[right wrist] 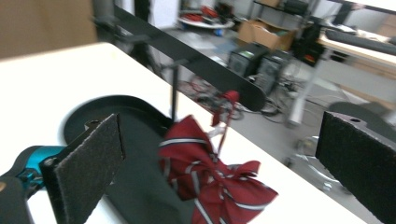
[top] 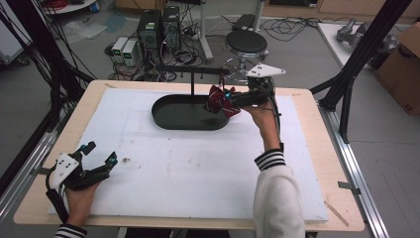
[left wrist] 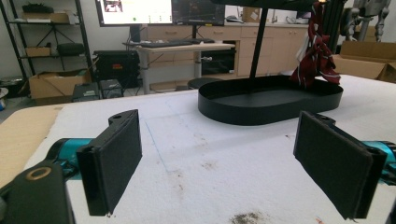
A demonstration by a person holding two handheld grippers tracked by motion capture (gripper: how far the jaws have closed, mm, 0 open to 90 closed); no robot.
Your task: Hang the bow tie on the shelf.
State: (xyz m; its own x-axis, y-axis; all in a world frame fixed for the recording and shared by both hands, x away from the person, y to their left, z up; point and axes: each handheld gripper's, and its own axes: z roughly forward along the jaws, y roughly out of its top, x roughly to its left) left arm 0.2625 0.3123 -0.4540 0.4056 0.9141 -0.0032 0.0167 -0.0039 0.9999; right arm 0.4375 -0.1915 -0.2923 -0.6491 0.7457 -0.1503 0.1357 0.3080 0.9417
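Note:
A dark red striped cloth [top: 214,102] hangs by a cord from the black bar [top: 198,73] of a small stand, over the right end of a black oval tray [top: 163,121]. My right gripper [top: 227,96] is level with the cloth, just to its right. In the right gripper view the cloth [right wrist: 205,172] dangles ahead between the two pads, which stand wide apart and do not touch it; the right gripper [right wrist: 222,140] is open. My left gripper [top: 102,151] rests at the front left of the white mat, open and holding nothing [left wrist: 219,140].
The stand's upright post [top: 192,87] rises from the tray. In the left gripper view the tray [left wrist: 261,109] and cloth [left wrist: 317,58] lie far ahead. A white mat [top: 188,163] covers the wooden table. A stool [top: 246,42] and computer cases [top: 158,27] stand beyond the far edge.

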